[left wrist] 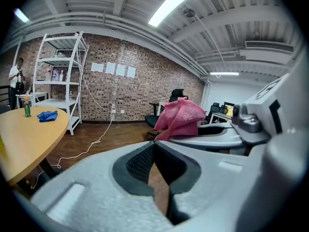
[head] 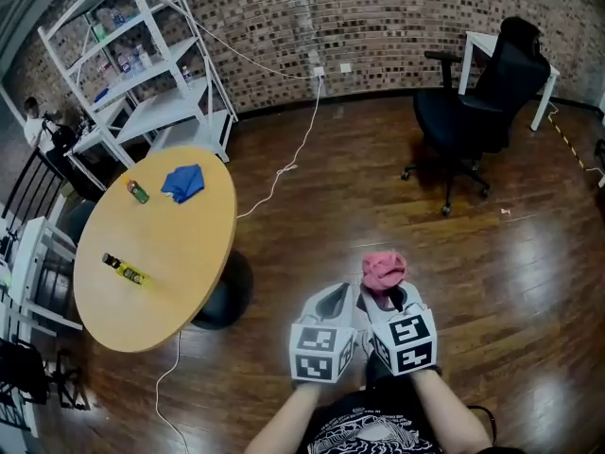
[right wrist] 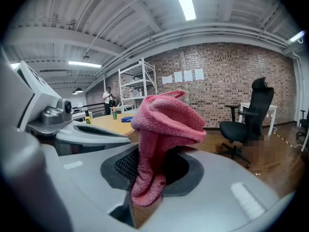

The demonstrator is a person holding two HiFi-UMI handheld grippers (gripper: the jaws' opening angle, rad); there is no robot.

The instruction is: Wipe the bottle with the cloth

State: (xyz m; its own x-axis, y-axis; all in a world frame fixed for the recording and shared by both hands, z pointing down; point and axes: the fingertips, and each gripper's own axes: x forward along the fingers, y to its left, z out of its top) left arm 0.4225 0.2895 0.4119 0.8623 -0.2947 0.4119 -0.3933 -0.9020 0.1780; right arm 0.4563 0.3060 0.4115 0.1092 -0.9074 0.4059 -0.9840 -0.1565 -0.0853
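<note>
**Both grippers over the floor, apart from the table**

The wooden floor [head: 378, 206] spread below a brick wall [head: 378, 17], with a white shelf rack [head: 142, 74] and a black office chair [head: 477, 102] against it. The round table [head: 189, 253] stood well to the left of both grippers. The left gripper [left wrist: 154, 149] had its fingers clenched together on nothing. Just beside it, the right gripper [head: 389, 301] had its fingers grasping a pink cloth [right wrist: 164, 120], which bunched up above them. On the table's far side lay a blue cloth [head: 183, 182], with a green bottle [head: 138, 191] upright near it. A yellow bottle [head: 125, 270] lay on its side nearer the table's left edge.
</note>
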